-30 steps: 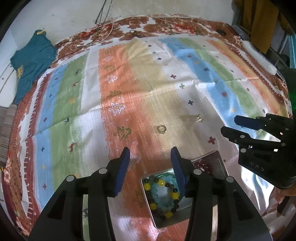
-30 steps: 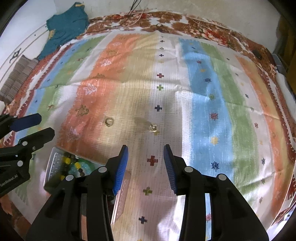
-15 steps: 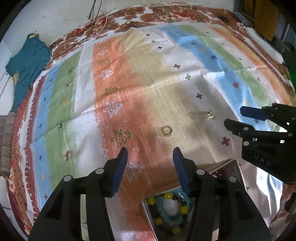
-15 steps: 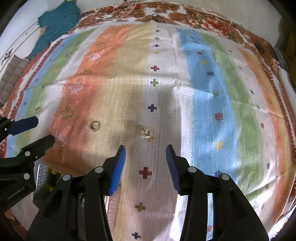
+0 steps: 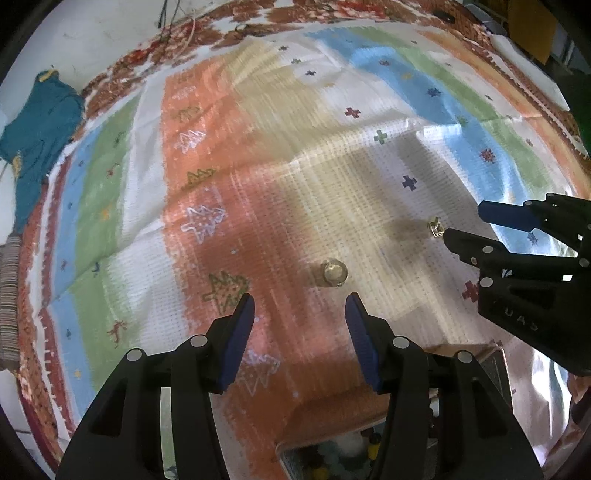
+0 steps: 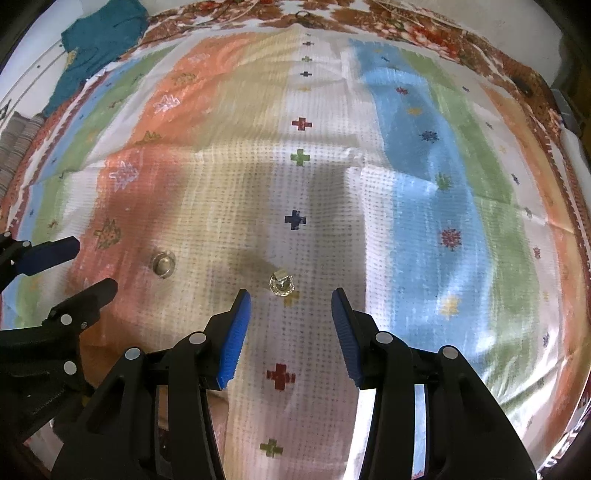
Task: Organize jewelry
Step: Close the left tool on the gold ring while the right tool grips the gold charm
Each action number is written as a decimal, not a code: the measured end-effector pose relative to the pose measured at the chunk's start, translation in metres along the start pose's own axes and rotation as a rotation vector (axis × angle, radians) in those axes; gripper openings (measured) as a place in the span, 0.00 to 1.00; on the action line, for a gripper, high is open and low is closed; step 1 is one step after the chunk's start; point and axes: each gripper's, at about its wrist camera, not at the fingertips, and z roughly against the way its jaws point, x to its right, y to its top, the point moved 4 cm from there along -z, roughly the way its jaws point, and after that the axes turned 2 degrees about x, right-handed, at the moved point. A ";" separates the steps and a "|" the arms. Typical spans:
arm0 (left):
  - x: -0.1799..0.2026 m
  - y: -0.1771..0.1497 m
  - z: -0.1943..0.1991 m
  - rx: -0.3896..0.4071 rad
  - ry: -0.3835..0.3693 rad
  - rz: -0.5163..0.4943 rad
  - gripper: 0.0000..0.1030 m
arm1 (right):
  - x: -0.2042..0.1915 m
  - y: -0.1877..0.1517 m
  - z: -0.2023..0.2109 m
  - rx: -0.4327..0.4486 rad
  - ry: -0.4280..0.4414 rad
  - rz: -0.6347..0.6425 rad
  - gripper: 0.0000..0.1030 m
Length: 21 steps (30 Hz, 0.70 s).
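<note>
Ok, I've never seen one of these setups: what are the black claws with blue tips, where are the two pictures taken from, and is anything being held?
There is no robot here. A person holds a two-finger gripper in each hand, and each gripper carries a fisheye camera looking forward along its fingers. One picture is from the left gripper, the other from the right gripper; each also sees the other at its edge. Both point steeply down at a striped patterned cloth spread over the surface. On it lie two small pieces of jewelry: a plain ring just ahead of the left gripper, and a ring with a raised setting just ahead of the right. A metal tray with beaded bracelets sits at the near edge, mostly hidden. Both grippers are open and hold nothing. A teal garment lies at the far corner.
</note>
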 end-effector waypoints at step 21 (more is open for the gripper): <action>0.013 0.010 -0.044 -0.087 -0.076 -0.039 0.44 | -0.003 0.014 -0.033 -0.056 0.016 -0.010 0.44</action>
